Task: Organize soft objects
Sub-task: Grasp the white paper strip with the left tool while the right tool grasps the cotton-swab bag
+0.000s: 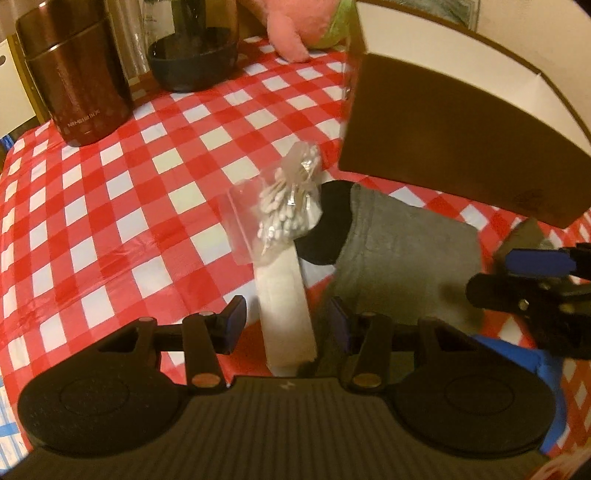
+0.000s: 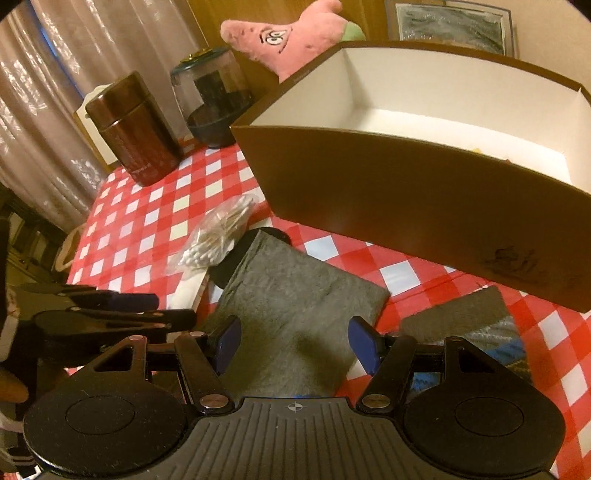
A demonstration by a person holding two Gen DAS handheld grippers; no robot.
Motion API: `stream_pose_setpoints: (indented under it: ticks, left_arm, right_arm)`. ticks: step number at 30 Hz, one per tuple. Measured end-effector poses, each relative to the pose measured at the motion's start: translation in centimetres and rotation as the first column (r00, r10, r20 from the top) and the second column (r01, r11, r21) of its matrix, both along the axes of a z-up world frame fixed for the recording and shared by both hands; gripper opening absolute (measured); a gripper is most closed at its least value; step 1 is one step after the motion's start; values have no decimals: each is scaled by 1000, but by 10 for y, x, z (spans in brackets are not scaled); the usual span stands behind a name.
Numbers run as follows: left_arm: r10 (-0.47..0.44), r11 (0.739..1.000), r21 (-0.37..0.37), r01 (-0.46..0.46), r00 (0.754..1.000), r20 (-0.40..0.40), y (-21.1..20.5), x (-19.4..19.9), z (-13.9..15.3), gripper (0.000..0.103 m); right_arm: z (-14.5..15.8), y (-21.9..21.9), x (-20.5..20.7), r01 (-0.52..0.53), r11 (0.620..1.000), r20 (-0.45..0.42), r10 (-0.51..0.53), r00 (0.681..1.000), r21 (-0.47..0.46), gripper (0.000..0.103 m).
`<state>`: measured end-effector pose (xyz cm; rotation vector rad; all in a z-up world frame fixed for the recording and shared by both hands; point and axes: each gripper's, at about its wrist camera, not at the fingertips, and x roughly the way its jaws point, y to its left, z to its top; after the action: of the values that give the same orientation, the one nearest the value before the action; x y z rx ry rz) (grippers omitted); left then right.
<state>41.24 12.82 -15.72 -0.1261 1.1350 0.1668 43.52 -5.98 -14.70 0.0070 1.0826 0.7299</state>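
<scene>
Hovering low over the checked surface (image 1: pixel 110 206), we have both tools aimed at the soft things laid in front of the brown box (image 2: pixel 424 206). Our left gripper (image 1: pixel 284 325) has its fingers spread, with the near end of a white folded cloth (image 1: pixel 286 306) lying between them; neither pad seems to be pressing it yet, so we judge this a grasp being lined up, not made. A clear bag of cotton swabs (image 1: pixel 291 195) rests on the far end of that cloth, which matters: lifting the cloth would tip the bag off.

Our right gripper (image 2: pixel 295 347) is likewise spread wide, its fingers straddling the near edge of a grey sock (image 2: pixel 295 280) that lies flat with its black toe pointing away, touching the swab bag. A second, patterned sock (image 2: pixel 476 328) lies just beside it to the right, close under the box wall.

The box stands open-topped, its white inside nearly bare, and we take it as the likely home for these items, placed near so each carry is short. Behind it sits a pink plush toy (image 2: pixel 291 33), and at the far-left edge a brown canister (image 2: pixel 136 129) and a dark-based jar (image 2: pixel 212 99) stand well apart from our work.
</scene>
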Motion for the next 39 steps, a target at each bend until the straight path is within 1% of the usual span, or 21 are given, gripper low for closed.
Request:
stream_pose_setpoints:
  ticks: [2,4,8,9,10,18,23,30,36,39]
  left_arm:
    - [7,1000,0,-7,1000,-10,4,4,-7,40]
    - [11,1000,-1,-11,1000,-18,7,8,-13,38]
    - [2,1000,20,-3,1000,2,8,10,-15,35]
    - [3,1000,18,-3,1000,5,8,10,-15,33]
    - [1,1000,18,-1,1000,8,9,9,-15,27]
    - [20,999,38,-20,1000,22,26,-6,-8,26]
    - [63,997,48,-65,997,48,44,-15,4,26]
    - [103,993,43,-107,991,80,61,-17,15,26]
    - [133,990,32,-136,988,83,70,-12,15,26]
    - [145,989,25,-148,986,87,74,-11,14,26]
  right_arm:
    - [-3,3,2,0,1000,-4,0,1000,-2,64]
    - [-5,5,4,1,1000,-5,-1,1000,2,64]
    - [-7,10,8,-2,1000,-6,2,1000,3,64]
    - [-7,11,8,-4,1000,-7,4,1000,3,64]
    - [-8,13,9,-6,1000,-8,6,1000,4,64]
    - [-7,30,12,-48,998,3,47,999,27,64]
    - [-9,46,14,-84,995,13,83,996,53,64]
    - [-11,75,21,-123,990,30,122,992,68,64]
    - [-15,107,32,-143,987,52,139,989,75,64]
    - [-21,122,36,-142,988,56,139,989,54,64]
